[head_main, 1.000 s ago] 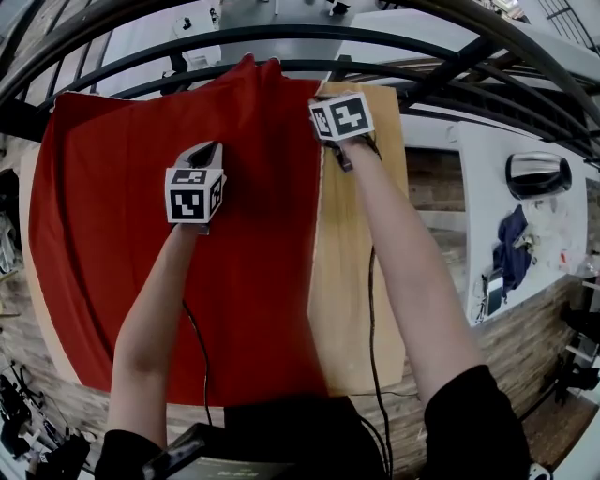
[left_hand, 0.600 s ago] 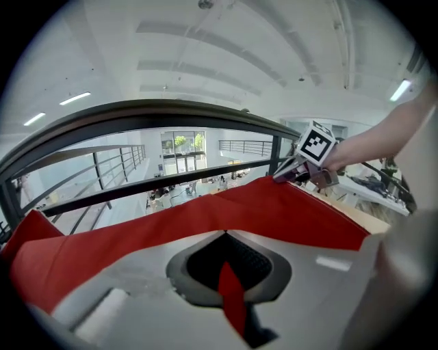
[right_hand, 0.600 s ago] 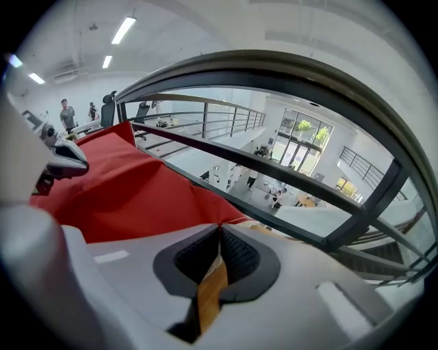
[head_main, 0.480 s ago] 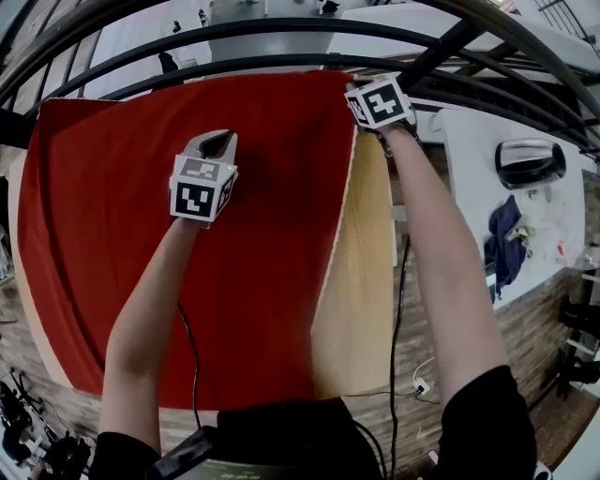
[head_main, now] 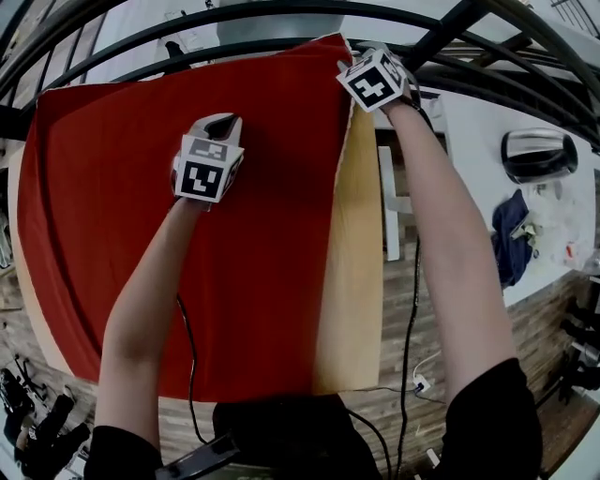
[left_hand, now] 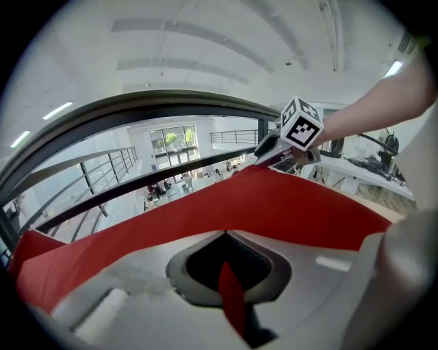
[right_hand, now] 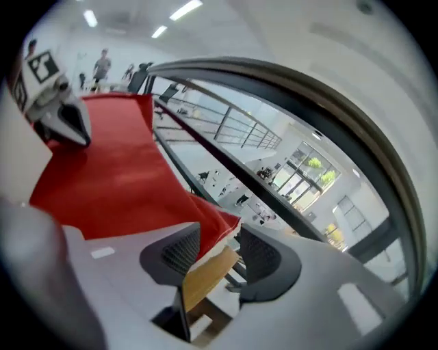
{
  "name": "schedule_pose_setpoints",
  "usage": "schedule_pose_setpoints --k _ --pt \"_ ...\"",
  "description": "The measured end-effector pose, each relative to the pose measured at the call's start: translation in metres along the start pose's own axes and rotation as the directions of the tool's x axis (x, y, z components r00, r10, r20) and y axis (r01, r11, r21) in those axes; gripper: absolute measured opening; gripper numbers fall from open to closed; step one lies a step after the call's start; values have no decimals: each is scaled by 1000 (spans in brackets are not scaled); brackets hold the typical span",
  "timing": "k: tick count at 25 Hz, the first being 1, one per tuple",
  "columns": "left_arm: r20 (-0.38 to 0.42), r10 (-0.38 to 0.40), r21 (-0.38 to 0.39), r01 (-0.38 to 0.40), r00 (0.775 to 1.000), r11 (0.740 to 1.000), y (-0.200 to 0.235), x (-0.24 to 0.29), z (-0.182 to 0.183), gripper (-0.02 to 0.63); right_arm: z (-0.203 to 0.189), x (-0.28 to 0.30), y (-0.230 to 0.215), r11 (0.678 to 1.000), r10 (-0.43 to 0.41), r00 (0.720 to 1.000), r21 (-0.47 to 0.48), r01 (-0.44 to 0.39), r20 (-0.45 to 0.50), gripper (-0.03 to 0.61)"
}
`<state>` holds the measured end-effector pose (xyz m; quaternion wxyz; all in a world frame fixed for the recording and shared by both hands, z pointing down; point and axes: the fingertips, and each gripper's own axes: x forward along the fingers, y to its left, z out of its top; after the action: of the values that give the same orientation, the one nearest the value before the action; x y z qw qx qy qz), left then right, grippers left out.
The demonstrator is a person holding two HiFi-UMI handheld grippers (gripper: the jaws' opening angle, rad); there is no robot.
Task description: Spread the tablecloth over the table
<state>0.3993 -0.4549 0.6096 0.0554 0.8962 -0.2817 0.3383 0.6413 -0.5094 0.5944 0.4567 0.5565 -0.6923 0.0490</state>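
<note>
The red tablecloth (head_main: 141, 187) lies over most of the wooden table (head_main: 352, 281); a strip of bare wood shows along the right side. My left gripper (head_main: 220, 122) is over the cloth's far middle, shut on a pinch of red fabric (left_hand: 233, 301). My right gripper (head_main: 356, 52) is at the cloth's far right corner. Its jaws have just been opening and now stand apart (right_hand: 215, 253), with the cloth's corner (right_hand: 219, 229) loose between the pads. Each gripper also shows in the other's view: the right gripper (left_hand: 274, 147) and the left gripper (right_hand: 65, 119).
A curved black railing (head_main: 281, 19) runs just past the table's far edge. To the right stands a white table (head_main: 487, 169) with a dark rounded object (head_main: 536, 155) and a blue cloth (head_main: 514, 239). A black cable (head_main: 408, 309) hangs by my right arm.
The right gripper carried the cloth's far corner rightward and away, flattening the bunched far edge, then opened. The left gripper shifted a little to the right, still pinching cloth.
</note>
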Motion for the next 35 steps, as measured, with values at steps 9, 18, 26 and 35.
schedule_pose_setpoints --k 9,18,26,35 --pt "92 -56 47 52 994 998 -63 -59 21 6 -44 -98 54 926 119 971 331 -185 209 37" --pt "82 -240 61 235 967 970 -195 -130 -12 6 -75 -207 212 872 244 933 361 -330 264 10" --pt "47 -301 52 299 952 953 -239 -185 -59 6 -86 -281 283 828 160 955 492 -268 249 11" --pt "-4 -354 105 353 935 930 -265 -232 -100 5 -106 -340 353 714 86 979 674 -190 185 11"
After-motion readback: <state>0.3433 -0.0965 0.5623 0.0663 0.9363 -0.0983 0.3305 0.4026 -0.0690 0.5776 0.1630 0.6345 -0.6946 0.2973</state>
